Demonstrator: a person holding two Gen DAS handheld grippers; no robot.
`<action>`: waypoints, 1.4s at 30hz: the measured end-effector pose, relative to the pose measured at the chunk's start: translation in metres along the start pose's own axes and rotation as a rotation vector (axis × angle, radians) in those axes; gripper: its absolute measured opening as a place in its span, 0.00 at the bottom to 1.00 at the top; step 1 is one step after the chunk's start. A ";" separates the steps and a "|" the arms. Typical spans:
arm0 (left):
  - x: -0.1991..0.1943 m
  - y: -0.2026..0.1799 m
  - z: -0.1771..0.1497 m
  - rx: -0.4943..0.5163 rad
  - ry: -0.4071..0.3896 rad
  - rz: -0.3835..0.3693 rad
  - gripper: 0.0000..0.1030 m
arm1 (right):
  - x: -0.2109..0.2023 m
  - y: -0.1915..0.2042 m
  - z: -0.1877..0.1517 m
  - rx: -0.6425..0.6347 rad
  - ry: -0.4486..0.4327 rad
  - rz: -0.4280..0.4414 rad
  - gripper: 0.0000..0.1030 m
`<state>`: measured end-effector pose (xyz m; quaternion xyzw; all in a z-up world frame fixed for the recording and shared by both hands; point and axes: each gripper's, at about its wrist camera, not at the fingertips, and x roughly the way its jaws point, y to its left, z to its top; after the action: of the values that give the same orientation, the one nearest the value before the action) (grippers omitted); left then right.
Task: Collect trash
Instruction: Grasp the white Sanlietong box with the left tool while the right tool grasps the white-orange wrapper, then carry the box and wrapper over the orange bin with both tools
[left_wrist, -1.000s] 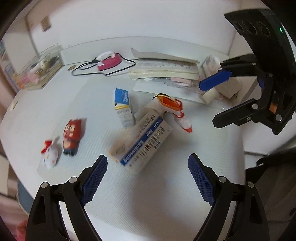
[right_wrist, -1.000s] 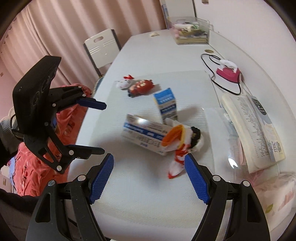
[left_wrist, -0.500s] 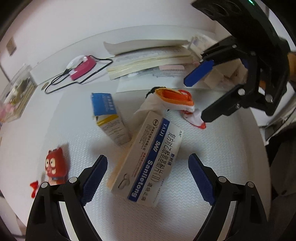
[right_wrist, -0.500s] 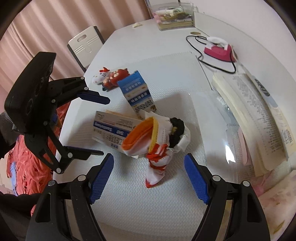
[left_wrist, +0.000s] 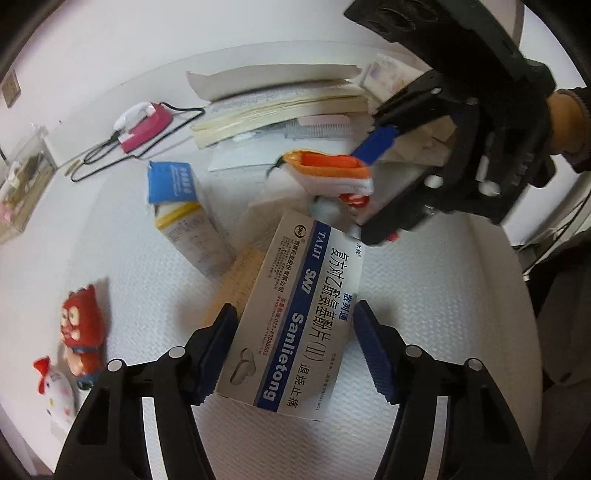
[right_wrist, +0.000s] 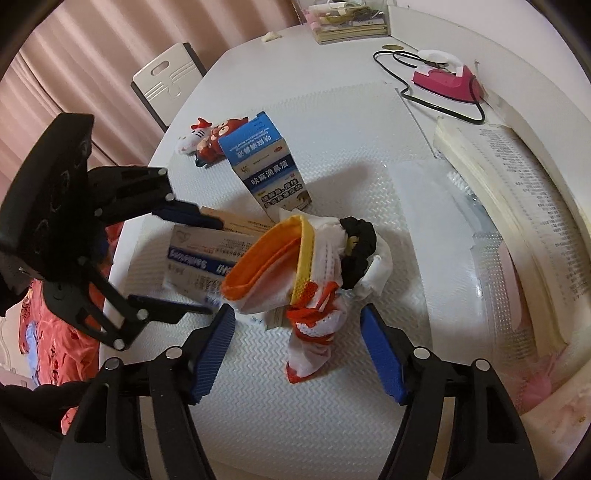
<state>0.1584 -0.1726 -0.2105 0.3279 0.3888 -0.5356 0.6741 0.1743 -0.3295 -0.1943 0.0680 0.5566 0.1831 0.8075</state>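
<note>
A long white and blue medicine box (left_wrist: 295, 317) lies on the white mat. My left gripper (left_wrist: 291, 347) is open, its blue pads on either side of the box's near end. A crumpled orange, white and red net bag with tissue (right_wrist: 303, 273) lies against the box's far end. My right gripper (right_wrist: 295, 345) is open around the bag's lower end. A smaller blue and white carton (right_wrist: 266, 162) stands behind them. The left gripper also shows in the right wrist view (right_wrist: 184, 258), and the right gripper in the left wrist view (left_wrist: 373, 192).
Two small toy figures (left_wrist: 79, 328) lie at the mat's left. A thick open book (left_wrist: 280, 107) and a pink device with a black cable (left_wrist: 144, 125) sit at the back. A clear organiser box (right_wrist: 351, 18) and a white chair (right_wrist: 166, 77) are further off.
Both grippers have moved in close. The left gripper's jaws have narrowed around the medicine box's near end. The right gripper has come down around the net bag.
</note>
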 end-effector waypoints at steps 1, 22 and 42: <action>0.000 -0.002 -0.001 0.000 0.001 0.005 0.64 | 0.000 -0.001 0.000 0.002 -0.002 -0.001 0.63; -0.025 0.000 -0.039 -0.457 0.007 -0.041 0.40 | -0.004 0.010 -0.012 -0.081 0.050 0.065 0.24; -0.029 -0.037 -0.033 -0.520 0.052 0.021 0.74 | -0.011 0.033 -0.023 -0.161 0.078 0.114 0.24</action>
<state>0.1133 -0.1389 -0.2021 0.1612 0.5271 -0.4021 0.7311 0.1422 -0.3050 -0.1827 0.0275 0.5664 0.2755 0.7763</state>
